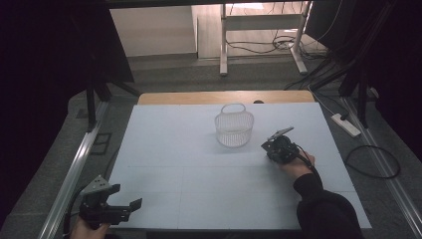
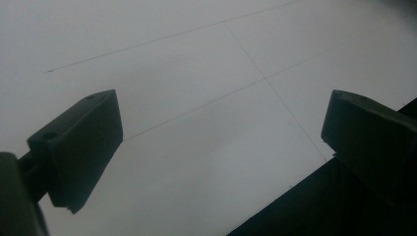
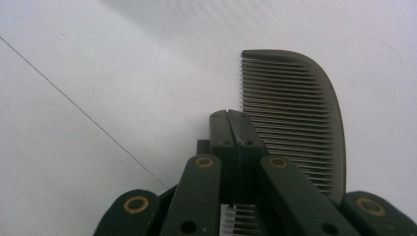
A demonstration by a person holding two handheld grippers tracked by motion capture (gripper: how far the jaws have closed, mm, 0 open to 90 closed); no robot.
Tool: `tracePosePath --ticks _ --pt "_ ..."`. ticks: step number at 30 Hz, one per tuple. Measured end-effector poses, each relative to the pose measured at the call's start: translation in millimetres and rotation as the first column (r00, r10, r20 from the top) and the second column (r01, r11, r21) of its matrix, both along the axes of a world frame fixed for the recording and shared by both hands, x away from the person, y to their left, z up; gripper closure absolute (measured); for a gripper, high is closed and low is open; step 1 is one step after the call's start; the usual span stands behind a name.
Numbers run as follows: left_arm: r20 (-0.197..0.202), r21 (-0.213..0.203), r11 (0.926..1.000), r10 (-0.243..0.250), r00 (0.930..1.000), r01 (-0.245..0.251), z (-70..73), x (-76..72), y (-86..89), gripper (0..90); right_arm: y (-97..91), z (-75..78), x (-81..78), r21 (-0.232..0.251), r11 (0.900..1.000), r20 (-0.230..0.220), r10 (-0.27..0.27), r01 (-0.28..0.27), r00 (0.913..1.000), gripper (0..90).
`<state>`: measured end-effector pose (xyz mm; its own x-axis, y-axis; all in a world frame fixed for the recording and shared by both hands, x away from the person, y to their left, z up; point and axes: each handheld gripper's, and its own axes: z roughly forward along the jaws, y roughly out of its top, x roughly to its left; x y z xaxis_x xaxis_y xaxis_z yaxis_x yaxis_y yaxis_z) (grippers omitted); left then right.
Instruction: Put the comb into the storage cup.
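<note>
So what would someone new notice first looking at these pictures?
Probably the dark comb clamped in the shut right gripper, held over the white table just right of the small see-through basket near the table's far middle. Next, the left gripper at the near left corner, jaws wide apart with nothing between them.

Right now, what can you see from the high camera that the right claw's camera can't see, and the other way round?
The high view alone has the see-through basket, the left claw near the table's front corner, and the floor with cables. The right gripper view alone has the comb's fine teeth close up, pinched between the shut jaws of the right claw. Both share the comb, the right claw and the white table.
</note>
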<state>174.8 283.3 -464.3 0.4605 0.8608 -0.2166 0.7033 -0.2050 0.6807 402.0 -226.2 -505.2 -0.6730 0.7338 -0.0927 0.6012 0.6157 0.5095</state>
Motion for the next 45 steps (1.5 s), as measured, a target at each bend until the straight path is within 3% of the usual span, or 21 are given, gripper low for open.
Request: tracePosePath --ticks 6,11,15,21,35,38,45 --pt "0.002 0.000 1.0000 -0.001 1.0000 0.001 0.0 -0.1 -0.2 3.1 0.6 2.3 -1.6 -0.001 1.0000 0.003 -0.008 0.008 1.0000 89.6" --pt "0.003 -0.001 1.0000 -0.001 1.0000 0.001 0.1 -0.2 0.1 3.3 -2.7 19.6 -8.8 0.073 0.9972 0.024 -0.019 0.017 0.9995 87.7" --pt "0.003 0.000 1.0000 -0.001 1.0000 0.001 0.1 -0.2 -0.2 3.3 -4.6 28.0 -15.5 0.097 0.9952 0.015 -0.013 0.012 0.9998 86.1" --pt "0.004 0.000 1.0000 0.001 1.0000 -0.001 0.2 -0.4 -0.2 3.3 -7.5 34.1 -24.9 0.095 0.9955 0.008 0.000 0.000 1.0000 79.9" --pt "0.006 0.002 1.0000 -0.004 1.0000 0.004 0.3 -0.4 -0.6 3.3 -29.3 49.3 -46.7 0.094 0.9950 0.003 -0.033 0.032 0.9995 46.3" --pt "0.007 0.016 0.9998 -0.015 0.9999 0.015 0.4 -0.4 -2.4 3.2 -34.9 52.4 -52.4 0.091 0.9951 0.005 -0.040 0.039 0.9992 34.6" --pt "0.012 0.044 0.9984 -0.036 0.9993 0.035 0.8 -0.9 -6.1 3.0 -43.5 56.2 -59.2 0.113 0.9916 0.004 -0.064 0.063 0.9980 19.6"
